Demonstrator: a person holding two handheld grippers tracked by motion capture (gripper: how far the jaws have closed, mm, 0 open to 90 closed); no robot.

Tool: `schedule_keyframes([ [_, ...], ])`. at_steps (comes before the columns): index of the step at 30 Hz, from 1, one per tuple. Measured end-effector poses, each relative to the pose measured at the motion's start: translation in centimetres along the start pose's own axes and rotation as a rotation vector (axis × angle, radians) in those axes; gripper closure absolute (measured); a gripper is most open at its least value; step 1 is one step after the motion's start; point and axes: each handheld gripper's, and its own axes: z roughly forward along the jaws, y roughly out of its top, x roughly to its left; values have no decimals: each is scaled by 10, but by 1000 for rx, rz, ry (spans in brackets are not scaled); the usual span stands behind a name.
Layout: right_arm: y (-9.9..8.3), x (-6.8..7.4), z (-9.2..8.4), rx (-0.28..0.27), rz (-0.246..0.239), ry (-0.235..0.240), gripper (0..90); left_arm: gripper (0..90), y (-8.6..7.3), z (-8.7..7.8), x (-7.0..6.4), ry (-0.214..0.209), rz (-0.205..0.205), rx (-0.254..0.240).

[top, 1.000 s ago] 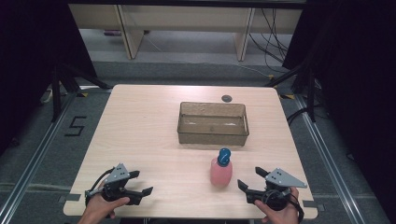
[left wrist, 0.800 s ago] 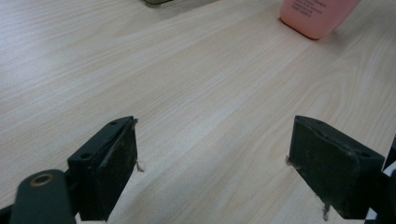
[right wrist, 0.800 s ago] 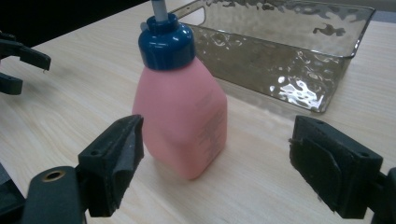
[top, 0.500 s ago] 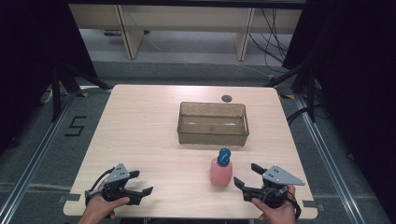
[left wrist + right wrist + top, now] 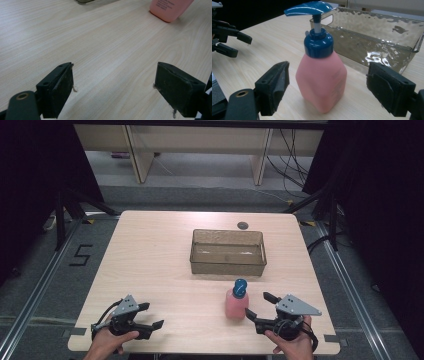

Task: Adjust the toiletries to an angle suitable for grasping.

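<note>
Looking down from the high view, the pink pump bottle (image 5: pixel 236 301) stands upright on the tabletop (image 5: pixel 150 260), just left of the right hand-held gripper (image 5: pixel 258 305), jaws apart; the left hand-held gripper (image 5: pixel 150 316), also apart, sits well away. In the right gripper view the bottle (image 5: pixel 321 80) stands between its spread jaws, untouched.

A light wood-grain desk (image 5: pixel 150 265) carries a clear rectangular bin (image 5: pixel 227 252) near its middle, toward the far side. A pink pump bottle (image 5: pixel 236 300) with a blue top stands upright just in front of the bin. A small dark round disc (image 5: pixel 243 225) lies by the far edge.
</note>
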Motion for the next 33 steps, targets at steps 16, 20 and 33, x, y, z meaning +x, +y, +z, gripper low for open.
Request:
schedule_keyframes([
  [16,8,2,18,6,15,37,192,148,0,1,-1,-4,-9,-5],
  [20,9,3,26,5,52,56,194,148,0,0,0,-6,-5,-2],
  [33,13,-3,39,-5,44,72,217,148,1,1,1,1,-5,-2],
])
